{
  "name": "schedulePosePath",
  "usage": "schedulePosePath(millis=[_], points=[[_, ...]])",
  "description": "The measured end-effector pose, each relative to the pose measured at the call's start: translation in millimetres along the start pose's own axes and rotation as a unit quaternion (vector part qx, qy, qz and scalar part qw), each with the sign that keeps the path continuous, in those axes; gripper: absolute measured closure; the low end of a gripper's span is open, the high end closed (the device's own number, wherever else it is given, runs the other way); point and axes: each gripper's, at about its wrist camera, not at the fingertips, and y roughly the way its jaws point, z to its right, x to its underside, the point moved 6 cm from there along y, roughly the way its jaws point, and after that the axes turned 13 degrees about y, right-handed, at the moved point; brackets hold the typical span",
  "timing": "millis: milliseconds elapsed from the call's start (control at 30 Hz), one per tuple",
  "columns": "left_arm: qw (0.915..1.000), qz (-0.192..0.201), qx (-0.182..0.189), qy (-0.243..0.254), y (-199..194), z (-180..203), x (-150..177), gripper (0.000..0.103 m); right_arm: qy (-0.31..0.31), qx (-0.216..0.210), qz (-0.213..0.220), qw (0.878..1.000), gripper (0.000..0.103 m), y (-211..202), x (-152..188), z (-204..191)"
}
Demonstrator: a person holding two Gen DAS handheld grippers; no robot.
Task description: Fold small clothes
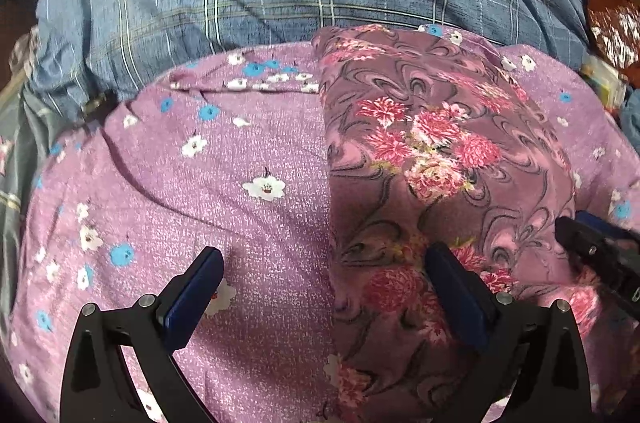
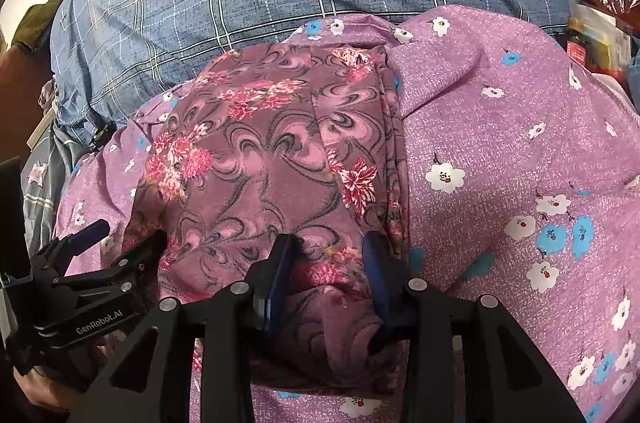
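The folded floral garment is laid lengthwise up the centre of the right wrist frame, on a lilac flowered sheet. Its near end is pinched by the right gripper. The left gripper is spread, straddling the garment's left edge.

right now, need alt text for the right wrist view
The right gripper pinches the near edge of a folded mauve cloth with pink flowers, which lies on a lilac sheet with white and blue blossoms. The left gripper enters at left.
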Motion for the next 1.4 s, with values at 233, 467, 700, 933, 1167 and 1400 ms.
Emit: schedulePosePath(millis=[233, 467, 700, 933, 1167, 1400], points=[[0.998, 0.008, 0.036, -0.052, -12.6, -20.7, -10.8, 0.003, -0.006, 0.014, 0.001, 1.0, 0.064, -1.0, 0.4, -2.6], [0.9974, 0.053, 0.011, -0.048, -35.3, -27.0, -13.9, 0.003, -0.019, 0.031, 0.006, 0.999, 0.064, -2.0, 2.2, -5.7], [0.9989, 0.04, -0.002, -0.025, -29.9, -20.2, -14.8, 0.003, -0.029, 0.043, 0.017, 0.999, 0.063, -1.2, 3.1, -7.3], [0.999, 0.043, 0.001, -0.014, -27.4, -19.7, -18.6, 0.003, -0.062, 0.078, 0.031, 0.994, 0.063, -1.1, 6.2, -14.9], [0.9992, 0.037, -0.006, -0.014, -23.6, -26.3, -19.4, 0.003, -0.069, 0.093, 0.021, 0.993, 0.062, -2.1, 6.8, -17.7], [0.9994, 0.03, -0.004, -0.015, -22.4, -29.7, -20.8, 0.003, -0.073, 0.107, 0.028, 0.991, 0.061, -2.1, 9.1, -19.9]])
